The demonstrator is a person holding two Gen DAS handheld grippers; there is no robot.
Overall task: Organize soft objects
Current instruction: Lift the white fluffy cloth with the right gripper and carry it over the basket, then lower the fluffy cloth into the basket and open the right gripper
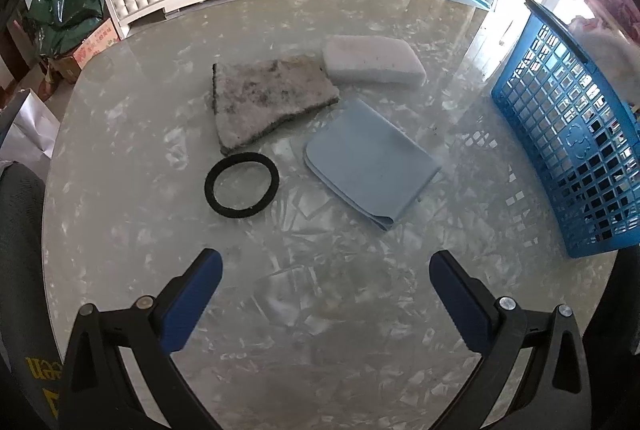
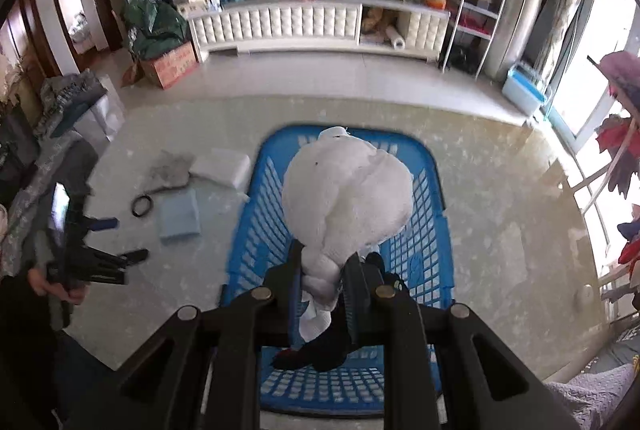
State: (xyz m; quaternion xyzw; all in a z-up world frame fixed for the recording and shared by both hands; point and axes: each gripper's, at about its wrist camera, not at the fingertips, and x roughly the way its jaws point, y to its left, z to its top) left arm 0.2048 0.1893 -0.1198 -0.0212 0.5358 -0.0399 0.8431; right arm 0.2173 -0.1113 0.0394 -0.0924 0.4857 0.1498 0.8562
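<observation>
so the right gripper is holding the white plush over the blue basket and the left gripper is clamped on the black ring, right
Not quite. The left gripper is open and holds nothing; the left wrist view shows the black ring lying on the table ahead of it, untouched. The rest holds: the right gripper is shut on the white plush over the blue basket.

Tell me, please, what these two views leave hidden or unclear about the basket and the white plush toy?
- Right wrist view: the white plush toy covers much of the blue basket floor, so what else lies inside is uncertain.
- Right wrist view: the right gripper frame hides the dark item partly.
- Left wrist view: the frame edge crops the basket.
</observation>
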